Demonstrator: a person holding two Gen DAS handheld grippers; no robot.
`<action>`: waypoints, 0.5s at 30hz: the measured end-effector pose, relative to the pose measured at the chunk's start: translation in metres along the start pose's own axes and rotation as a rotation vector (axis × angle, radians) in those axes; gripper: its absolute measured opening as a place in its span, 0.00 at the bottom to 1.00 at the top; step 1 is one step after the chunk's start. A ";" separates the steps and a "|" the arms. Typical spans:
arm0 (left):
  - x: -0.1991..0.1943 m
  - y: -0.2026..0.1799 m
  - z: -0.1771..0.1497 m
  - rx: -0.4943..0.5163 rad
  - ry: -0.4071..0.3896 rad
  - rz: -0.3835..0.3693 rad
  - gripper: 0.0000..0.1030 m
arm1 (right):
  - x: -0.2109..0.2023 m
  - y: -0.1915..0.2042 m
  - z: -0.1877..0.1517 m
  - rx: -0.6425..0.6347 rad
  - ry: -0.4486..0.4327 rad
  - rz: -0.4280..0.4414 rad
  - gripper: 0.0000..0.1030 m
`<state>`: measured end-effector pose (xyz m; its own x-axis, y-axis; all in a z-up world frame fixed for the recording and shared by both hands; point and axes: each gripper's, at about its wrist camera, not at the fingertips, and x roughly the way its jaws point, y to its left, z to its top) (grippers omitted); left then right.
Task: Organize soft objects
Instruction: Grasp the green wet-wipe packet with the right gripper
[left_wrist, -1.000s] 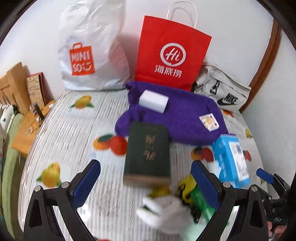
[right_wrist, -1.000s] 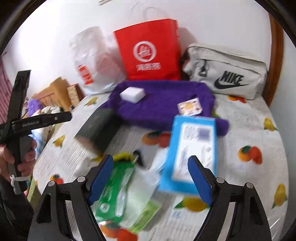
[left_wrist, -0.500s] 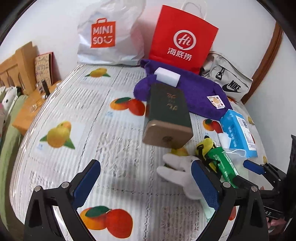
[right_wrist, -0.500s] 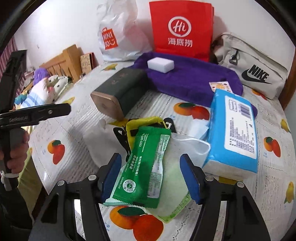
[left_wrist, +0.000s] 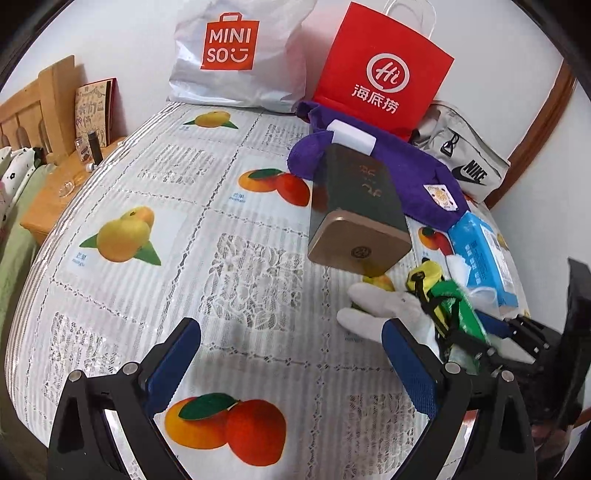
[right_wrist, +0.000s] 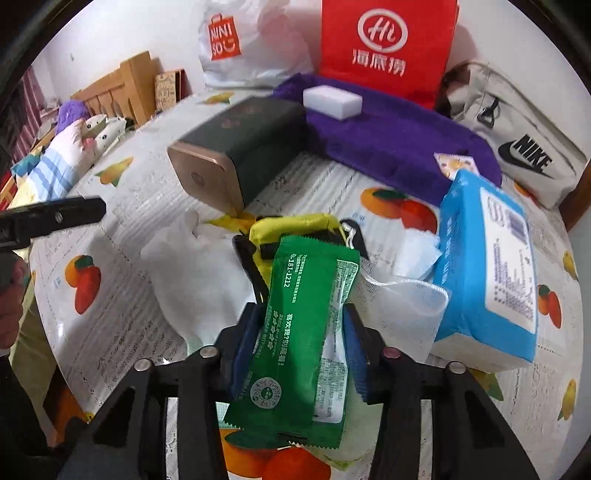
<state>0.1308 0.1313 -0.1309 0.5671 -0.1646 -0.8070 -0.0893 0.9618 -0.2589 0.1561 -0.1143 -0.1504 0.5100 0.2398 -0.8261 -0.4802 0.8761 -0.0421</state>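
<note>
My right gripper (right_wrist: 301, 328) is shut on a green wipes packet (right_wrist: 299, 332) lying on a pile: a white glove (right_wrist: 199, 273), a yellow pouch (right_wrist: 291, 229), a white mesh bag (right_wrist: 402, 299). A blue tissue pack (right_wrist: 487, 273) lies right of it. A purple towel (right_wrist: 391, 140) carries a white sponge (right_wrist: 332, 101). My left gripper (left_wrist: 291, 354) is open and empty above the fruit-print tablecloth (left_wrist: 147, 206), left of the white glove (left_wrist: 380, 310) and the green packet (left_wrist: 458, 310).
A dark green box with a gold end (left_wrist: 354, 210) lies mid-table, also in the right wrist view (right_wrist: 240, 155). A Miniso bag (left_wrist: 236, 55), a red paper bag (left_wrist: 380, 70) and a grey Nike bag (left_wrist: 465, 162) stand along the wall. Wooden furniture (left_wrist: 40, 110) is at the left.
My right gripper has closed on the green packet. My left gripper has drawn back and left, away from the dark box, and stays open.
</note>
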 end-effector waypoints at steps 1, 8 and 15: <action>0.000 0.001 -0.002 0.003 0.001 0.000 0.96 | -0.004 -0.001 0.000 0.002 -0.009 0.013 0.35; 0.004 -0.003 -0.010 0.006 0.018 -0.011 0.96 | -0.026 -0.007 -0.003 0.040 -0.062 0.066 0.34; 0.002 -0.021 -0.019 0.048 0.022 -0.025 0.96 | -0.060 -0.023 -0.019 0.080 -0.132 0.037 0.34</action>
<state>0.1187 0.1064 -0.1372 0.5503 -0.1928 -0.8124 -0.0353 0.9667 -0.2534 0.1222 -0.1568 -0.1105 0.5846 0.3208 -0.7452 -0.4448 0.8949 0.0363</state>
